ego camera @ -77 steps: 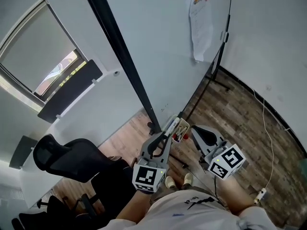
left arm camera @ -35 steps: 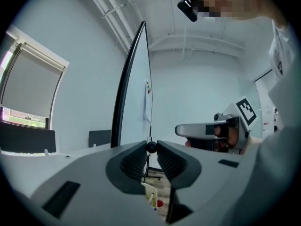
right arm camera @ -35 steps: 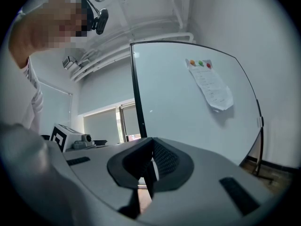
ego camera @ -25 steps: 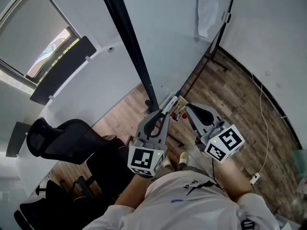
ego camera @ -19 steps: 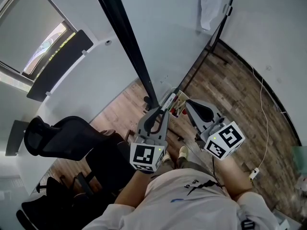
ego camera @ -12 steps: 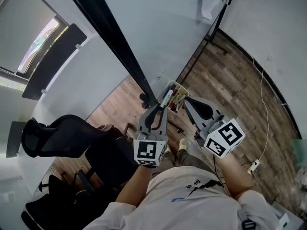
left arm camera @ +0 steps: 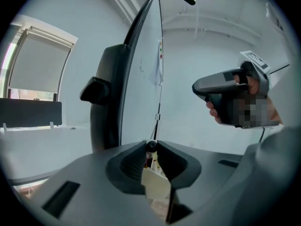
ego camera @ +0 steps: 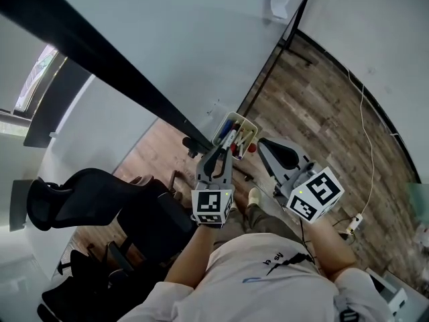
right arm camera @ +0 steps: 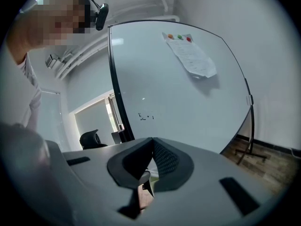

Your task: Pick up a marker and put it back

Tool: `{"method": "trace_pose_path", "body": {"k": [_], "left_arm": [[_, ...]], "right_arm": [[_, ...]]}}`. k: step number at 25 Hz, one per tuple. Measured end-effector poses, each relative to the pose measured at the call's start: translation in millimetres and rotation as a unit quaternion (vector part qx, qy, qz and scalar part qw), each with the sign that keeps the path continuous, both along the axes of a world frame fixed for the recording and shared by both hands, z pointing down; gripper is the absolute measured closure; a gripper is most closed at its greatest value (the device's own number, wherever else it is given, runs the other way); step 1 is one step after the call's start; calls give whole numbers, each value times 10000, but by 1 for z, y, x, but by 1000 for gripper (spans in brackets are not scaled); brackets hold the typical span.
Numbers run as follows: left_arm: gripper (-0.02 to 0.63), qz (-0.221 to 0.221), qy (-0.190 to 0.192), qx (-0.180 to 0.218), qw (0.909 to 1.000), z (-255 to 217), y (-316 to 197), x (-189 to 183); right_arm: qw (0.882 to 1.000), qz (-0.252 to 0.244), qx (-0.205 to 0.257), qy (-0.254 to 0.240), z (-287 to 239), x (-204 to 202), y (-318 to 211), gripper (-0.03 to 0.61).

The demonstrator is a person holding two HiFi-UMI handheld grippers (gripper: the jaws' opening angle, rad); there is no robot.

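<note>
With the left gripper (ego camera: pixel 224 149) clamped on the marker (left arm camera: pixel 151 146) just over the tray (ego camera: pixel 247 121), lower it square to the tray and release only once seated; the right gripper (ego camera: pixel 263 143), shut and empty, hangs beside the tray.

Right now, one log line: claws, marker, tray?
left claw: shut on marker | right claw: shut, empty | marker: at tray

The brown wood-plank floor (ego camera: pixel 315 106) carries the black stand foot (ego camera: pixel 298 51) of the whiteboard (ego camera: pixel 188 39), black office chairs (ego camera: pixel 74 190) and a thin white cable (ego camera: pixel 365 146). A cream open-topped holder (ego camera: pixel 249 123) sits at the whiteboard's lower edge, with several markers (ego camera: pixel 229 122) in it.
</note>
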State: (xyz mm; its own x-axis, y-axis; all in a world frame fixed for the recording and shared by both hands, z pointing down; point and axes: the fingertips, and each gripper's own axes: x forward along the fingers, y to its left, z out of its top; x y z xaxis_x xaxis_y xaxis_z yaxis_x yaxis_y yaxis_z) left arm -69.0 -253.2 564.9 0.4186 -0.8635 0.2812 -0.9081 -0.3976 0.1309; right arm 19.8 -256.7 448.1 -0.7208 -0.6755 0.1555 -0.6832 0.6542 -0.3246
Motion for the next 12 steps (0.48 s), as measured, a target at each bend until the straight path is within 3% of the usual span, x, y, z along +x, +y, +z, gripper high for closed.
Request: {"method": "trace_pose_path", "body": {"k": [7,12], "left_arm": [[537,42,-36,-218,9997,12,3,3],[492,-51,-20,-236,9997,6,9,-3]], "right_arm": [[9999,-142,-62,-45,4,-5,0,565],[9995,-309,-50,-88,2,-16,3,565]]}}
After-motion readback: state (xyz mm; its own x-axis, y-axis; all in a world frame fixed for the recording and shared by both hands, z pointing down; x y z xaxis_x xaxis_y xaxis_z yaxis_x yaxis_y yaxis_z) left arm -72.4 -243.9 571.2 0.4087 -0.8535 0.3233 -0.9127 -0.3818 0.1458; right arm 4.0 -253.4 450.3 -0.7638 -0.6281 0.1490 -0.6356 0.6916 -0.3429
